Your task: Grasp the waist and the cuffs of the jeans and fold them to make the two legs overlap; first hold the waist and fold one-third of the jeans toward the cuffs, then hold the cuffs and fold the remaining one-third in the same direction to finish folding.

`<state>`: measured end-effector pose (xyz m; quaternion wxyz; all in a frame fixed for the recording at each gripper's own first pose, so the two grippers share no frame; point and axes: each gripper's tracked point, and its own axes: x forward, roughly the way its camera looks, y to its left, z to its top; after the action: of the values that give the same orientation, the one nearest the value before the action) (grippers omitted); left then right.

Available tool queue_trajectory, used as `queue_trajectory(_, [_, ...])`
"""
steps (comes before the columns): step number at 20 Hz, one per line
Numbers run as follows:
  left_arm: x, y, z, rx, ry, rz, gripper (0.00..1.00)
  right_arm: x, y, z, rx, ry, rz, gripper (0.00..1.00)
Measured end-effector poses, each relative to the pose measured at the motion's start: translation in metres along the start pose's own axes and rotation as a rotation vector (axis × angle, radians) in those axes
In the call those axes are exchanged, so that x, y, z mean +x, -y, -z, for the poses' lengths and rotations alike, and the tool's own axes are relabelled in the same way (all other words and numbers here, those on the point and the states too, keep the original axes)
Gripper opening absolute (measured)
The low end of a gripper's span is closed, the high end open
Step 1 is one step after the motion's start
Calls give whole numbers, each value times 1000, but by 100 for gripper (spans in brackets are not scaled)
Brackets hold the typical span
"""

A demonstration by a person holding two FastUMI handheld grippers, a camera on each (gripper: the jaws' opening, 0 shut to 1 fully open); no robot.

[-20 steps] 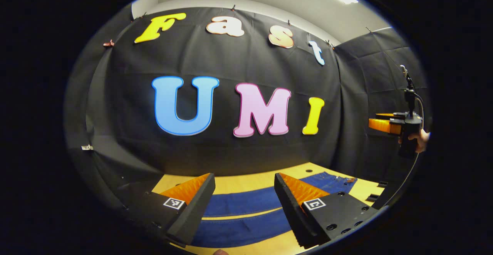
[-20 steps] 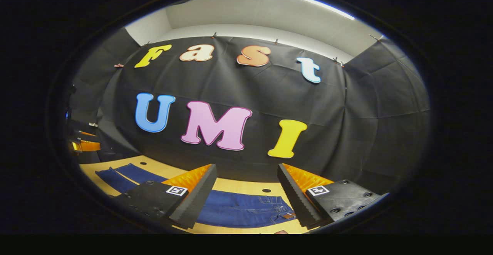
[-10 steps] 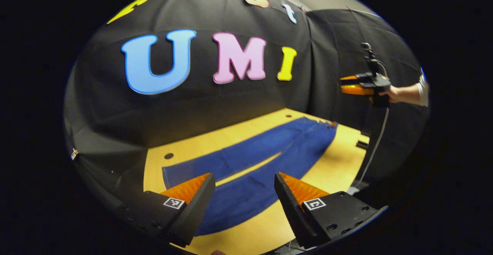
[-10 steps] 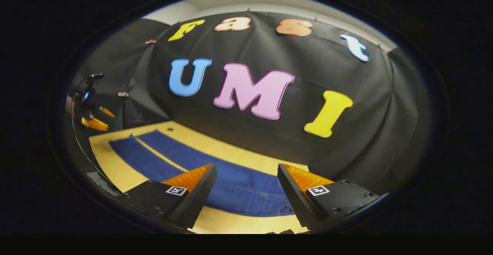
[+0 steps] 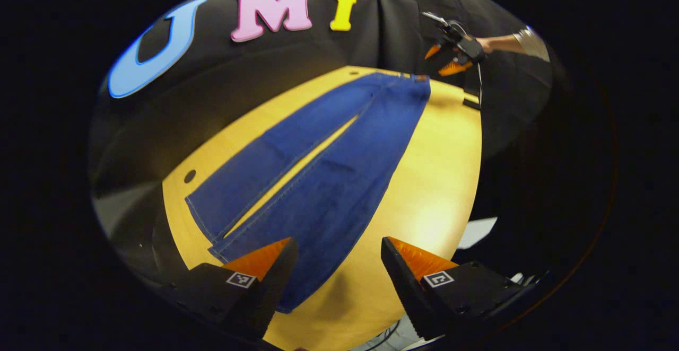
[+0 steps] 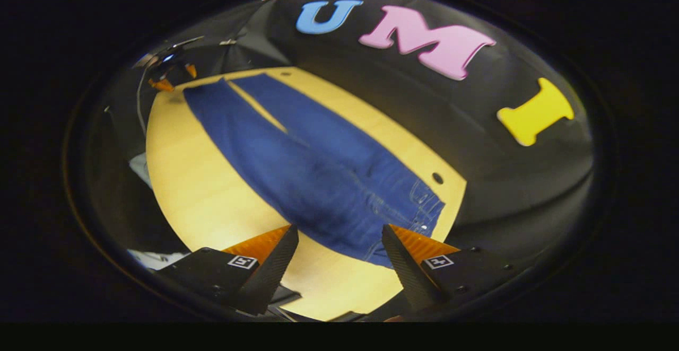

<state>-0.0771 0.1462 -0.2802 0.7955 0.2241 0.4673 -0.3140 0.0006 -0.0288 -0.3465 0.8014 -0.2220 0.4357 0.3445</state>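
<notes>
Blue jeans [image 5: 323,165] lie flat and spread out on the wooden table [image 5: 429,181], the two legs side by side with a narrow gap between them. My left gripper [image 5: 337,266] hovers open above the cuffs end, nothing between its fingers. My right gripper [image 6: 339,253] hangs open above the waist [image 6: 419,208] of the jeans [image 6: 297,160]. In the left gripper view the right gripper [image 5: 451,54] shows far off past the waist, held by a hand. In the right gripper view the left gripper [image 6: 170,75] appears small beyond the cuffs.
The table [image 6: 196,181] has a small round hole [image 5: 189,176] near the cuffs and another hole [image 6: 437,178] near the waist. Black cloth walls close the far side. A cable [image 5: 479,83] hangs from the right gripper. Bare wood lies along the near side of the jeans.
Both grippers have tilted downward and risen, so the views now look down on the whole jeans instead of at the wall. Both stay open.
</notes>
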Motion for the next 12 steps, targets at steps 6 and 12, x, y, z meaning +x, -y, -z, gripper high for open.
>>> queue_trajectory(6, [31,-1,28,97,-243,125,98,55,37,80,-181,-309,-182,95])
queue_trajectory(12, [34,0,37,98,-358,144,95,90,39,101,-157,-401,-260,97])
